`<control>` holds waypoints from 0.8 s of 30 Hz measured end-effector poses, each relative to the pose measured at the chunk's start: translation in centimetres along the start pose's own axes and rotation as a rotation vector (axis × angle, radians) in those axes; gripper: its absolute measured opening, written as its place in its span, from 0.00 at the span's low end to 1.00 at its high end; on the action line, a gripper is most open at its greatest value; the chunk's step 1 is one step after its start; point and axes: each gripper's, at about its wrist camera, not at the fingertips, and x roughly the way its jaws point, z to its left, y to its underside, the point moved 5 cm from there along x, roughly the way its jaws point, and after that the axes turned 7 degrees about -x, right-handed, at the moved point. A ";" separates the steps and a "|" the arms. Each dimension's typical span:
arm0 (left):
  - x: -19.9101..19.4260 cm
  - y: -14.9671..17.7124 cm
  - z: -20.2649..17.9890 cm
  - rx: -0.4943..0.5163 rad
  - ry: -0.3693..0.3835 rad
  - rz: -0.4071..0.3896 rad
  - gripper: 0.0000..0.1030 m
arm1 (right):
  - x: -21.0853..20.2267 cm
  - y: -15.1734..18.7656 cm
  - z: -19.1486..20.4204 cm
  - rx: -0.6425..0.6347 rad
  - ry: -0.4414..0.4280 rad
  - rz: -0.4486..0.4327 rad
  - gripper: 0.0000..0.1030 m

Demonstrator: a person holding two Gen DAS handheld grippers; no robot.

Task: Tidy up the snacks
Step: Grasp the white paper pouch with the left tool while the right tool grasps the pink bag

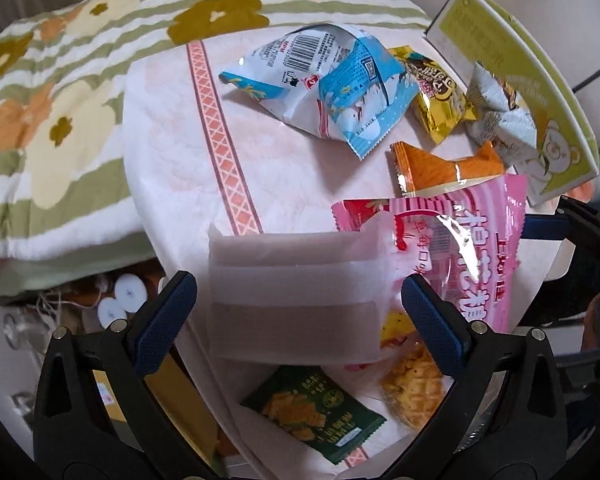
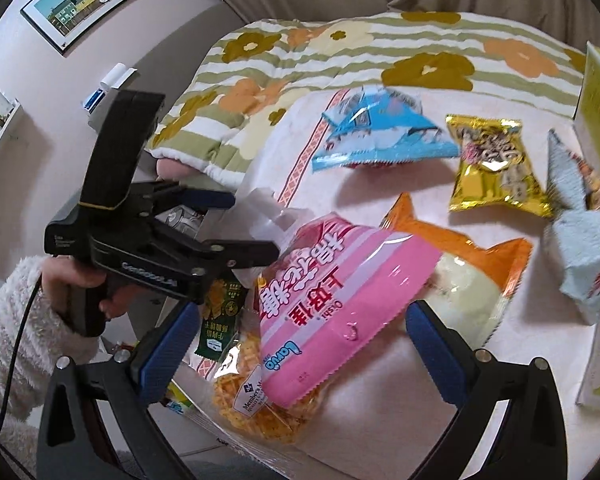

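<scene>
Right tool, released, spans the pink snack bag; left tool, released, hovers nearby. Bag: light, crinkly, slippery film; likely best pinched at its crimped edge.

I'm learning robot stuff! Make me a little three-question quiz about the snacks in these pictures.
1. True or false: the left claw is squeezing the pink packet.
2. Which packet lies furthest from the cameras? A) blue packet B) green packet C) pink packet
3. Fill in: the gold packet lies between the blue packet and the ____ crumpled packet.

Key: 1 false, the claw is open; 2 A; 3 grey.
</scene>
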 end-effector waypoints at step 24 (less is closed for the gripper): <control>2.2 -0.2 -0.8 0.055 -0.093 0.075 0.72 | 2.6 1.2 -1.3 0.090 -0.061 0.059 0.62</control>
